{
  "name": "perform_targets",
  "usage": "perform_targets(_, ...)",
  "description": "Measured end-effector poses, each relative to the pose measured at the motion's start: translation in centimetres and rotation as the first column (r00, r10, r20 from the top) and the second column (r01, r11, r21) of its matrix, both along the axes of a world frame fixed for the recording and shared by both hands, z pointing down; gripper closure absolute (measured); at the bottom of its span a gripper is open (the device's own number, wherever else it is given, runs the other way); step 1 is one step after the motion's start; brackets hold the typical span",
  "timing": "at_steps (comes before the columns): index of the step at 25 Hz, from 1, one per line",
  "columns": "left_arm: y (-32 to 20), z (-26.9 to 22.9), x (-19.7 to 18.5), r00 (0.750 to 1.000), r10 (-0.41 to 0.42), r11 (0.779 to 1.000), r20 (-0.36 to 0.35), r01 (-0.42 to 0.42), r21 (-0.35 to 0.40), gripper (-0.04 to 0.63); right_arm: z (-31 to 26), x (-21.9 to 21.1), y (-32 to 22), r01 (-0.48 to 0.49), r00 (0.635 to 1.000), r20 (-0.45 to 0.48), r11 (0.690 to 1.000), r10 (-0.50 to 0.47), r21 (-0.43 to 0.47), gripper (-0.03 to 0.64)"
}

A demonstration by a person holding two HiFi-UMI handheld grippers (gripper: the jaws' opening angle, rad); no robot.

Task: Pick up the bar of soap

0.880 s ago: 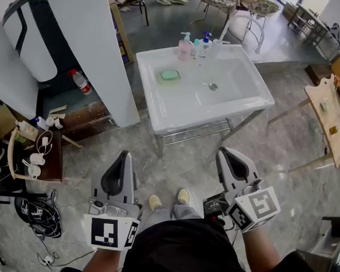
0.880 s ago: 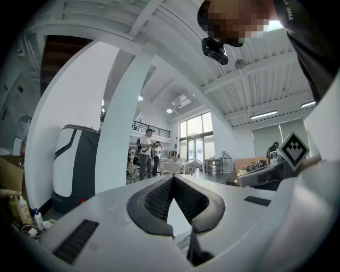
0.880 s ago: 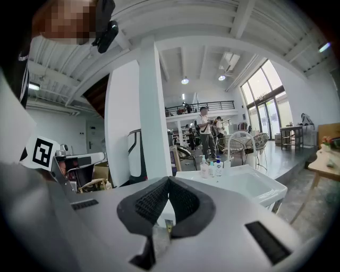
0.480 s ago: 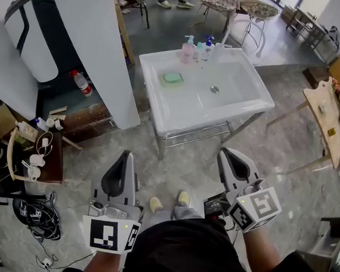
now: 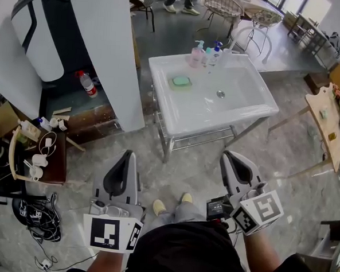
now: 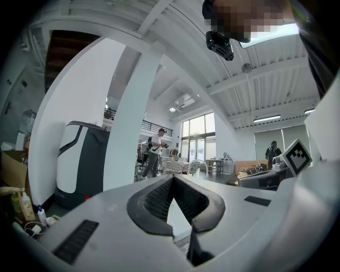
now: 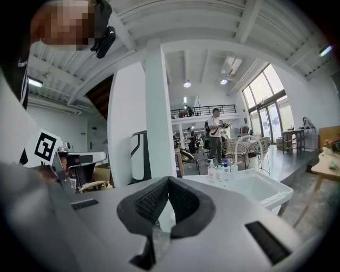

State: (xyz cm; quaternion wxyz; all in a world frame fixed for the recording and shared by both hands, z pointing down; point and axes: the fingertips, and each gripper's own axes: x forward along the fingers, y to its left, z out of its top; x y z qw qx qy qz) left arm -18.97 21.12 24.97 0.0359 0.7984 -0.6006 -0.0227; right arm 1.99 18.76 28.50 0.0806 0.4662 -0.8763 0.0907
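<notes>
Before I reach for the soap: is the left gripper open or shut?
Shut: the left gripper has its jaws together in its own view, nothing between them.

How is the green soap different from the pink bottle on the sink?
The soap is green; the pink bottle is pink with a pump on top. The soap lies flat and low; the pink bottle stands upright and taller. The soap sits by itself on the sink, towards its left side; the pink bottle stands at the back edge beside other bottles. Both rest on the white sink.
</notes>
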Motion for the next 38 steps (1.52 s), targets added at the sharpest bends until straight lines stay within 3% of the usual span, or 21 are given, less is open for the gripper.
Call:
perform_targets(16,-2.2,0.1,0.3,0.999,0.041,0.999,0.004,-0.041,0.008,0.592,0.2,-0.6,-1.5,0.015,0.999,0.029,1.0,-0.016,0.013,0.611)
perform_targets(31,-12.6,0.5,2.1,0.998,0.05,0.999,0.03,-0.05,-0.01,0.592,1.0,0.6,-12.7,0.023,0.997,0.07,1.0,-0.024,0.006,0.611)
perform_targets(38,-17.7,0.6,3.1,0.997,0.065,0.998,0.034,-0.064,-0.018,0.592,1.5,2.1,-17.8,0.005,1.0,0.031,1.0,-0.004,-0.014,0.611)
